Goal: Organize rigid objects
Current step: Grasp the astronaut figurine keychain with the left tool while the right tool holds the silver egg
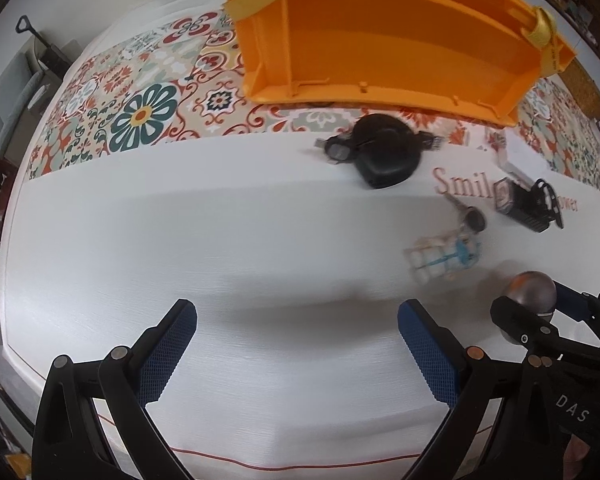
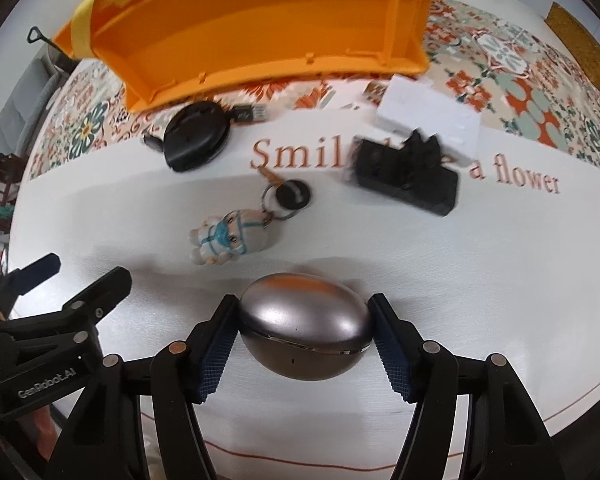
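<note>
While the right gripper (image 2: 303,334) is clamped on the silver egg-shaped case (image 2: 305,322), its two blue pads pressing the case's left and right flanks, the step in hand looks to be carrying that case to the orange bin (image 2: 260,36), which stands well ahead of the gripper, beyond the clutter; whether the case is clear of the tabletop (image 2: 480,280) I cannot tell, so I would judge the lift as barely begun. The case is smooth and rounded, so it may squirt out of the pads if the squeeze is uneven; keep the grip centred on its widest line and the wrist steady, without rolling. Ahead of the gripper and slightly left lies the figurine keychain (image 2: 230,236) with its ring and black fob; further ahead to the right sits a black block-like gadget (image 2: 408,178) touching a white box (image 2: 428,114); ahead left, near the bin's front wall, is a black retractable cable reel (image 2: 198,136); the safest path rises first, then passes over all of these and over the bin's near wall before lowering. The left gripper (image 1: 297,346) stands apart, jaws wide with nothing between them, just to the left of the right one over bare tabletop; it should stay out of the carrying line, or steady the bin if it shifts.
</note>
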The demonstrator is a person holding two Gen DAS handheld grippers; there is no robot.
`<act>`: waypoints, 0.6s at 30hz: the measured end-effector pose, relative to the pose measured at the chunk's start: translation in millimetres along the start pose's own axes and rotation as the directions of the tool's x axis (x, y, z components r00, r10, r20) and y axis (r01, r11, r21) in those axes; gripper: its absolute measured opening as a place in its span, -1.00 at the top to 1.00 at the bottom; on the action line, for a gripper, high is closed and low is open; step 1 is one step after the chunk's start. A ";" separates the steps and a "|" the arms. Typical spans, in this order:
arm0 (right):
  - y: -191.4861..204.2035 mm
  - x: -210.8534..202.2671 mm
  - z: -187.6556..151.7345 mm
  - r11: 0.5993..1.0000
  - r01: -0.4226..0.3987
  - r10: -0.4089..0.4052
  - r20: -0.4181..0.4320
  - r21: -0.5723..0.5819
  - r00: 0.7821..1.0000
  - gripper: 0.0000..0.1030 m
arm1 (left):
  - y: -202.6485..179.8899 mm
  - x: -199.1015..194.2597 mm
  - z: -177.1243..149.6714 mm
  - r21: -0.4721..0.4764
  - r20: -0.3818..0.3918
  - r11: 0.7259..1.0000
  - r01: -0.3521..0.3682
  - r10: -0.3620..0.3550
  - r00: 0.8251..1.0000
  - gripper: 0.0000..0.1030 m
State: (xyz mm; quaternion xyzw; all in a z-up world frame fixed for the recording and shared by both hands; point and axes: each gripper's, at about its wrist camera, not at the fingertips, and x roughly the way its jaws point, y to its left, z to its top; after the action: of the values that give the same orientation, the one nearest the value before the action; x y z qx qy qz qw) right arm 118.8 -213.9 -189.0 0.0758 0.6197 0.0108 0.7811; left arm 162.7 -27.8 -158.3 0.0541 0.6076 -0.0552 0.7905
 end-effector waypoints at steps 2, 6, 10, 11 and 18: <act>-6.9 -5.3 0.9 1.000 -0.007 0.007 0.008 -0.006 1.000 -0.27 | -8.0 -3.1 -0.6 -0.005 0.010 1.000 0.010 -0.009 1.000 -0.99; -20.4 -11.9 2.8 1.000 -0.018 0.018 0.012 -0.015 1.000 -0.27 | -20.6 -6.9 -2.1 -0.029 0.021 0.999 0.031 -0.030 0.999 -0.99; -34.6 -18.7 0.5 0.999 -0.030 0.031 0.018 -0.015 0.999 -0.27 | -34.1 -9.6 -3.0 -0.049 0.031 0.997 0.065 -0.064 0.997 -0.98; -39.2 -20.4 -0.3 0.999 -0.033 0.034 0.022 -0.012 0.999 -0.27 | -38.6 -9.8 -3.0 -0.049 0.034 0.996 0.072 -0.070 0.997 -0.98; -69.0 -25.4 -3.9 0.999 -0.041 0.041 0.027 0.018 0.999 -0.27 | -65.8 -6.3 -1.5 -0.041 0.065 0.994 0.102 -0.099 0.993 -0.97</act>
State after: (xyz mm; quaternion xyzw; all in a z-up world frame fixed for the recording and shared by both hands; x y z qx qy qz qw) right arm 103.8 -284.5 -174.4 0.0961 0.6077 0.0200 0.7881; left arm 149.6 -92.5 -153.7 0.0043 0.5854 -0.0831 0.8065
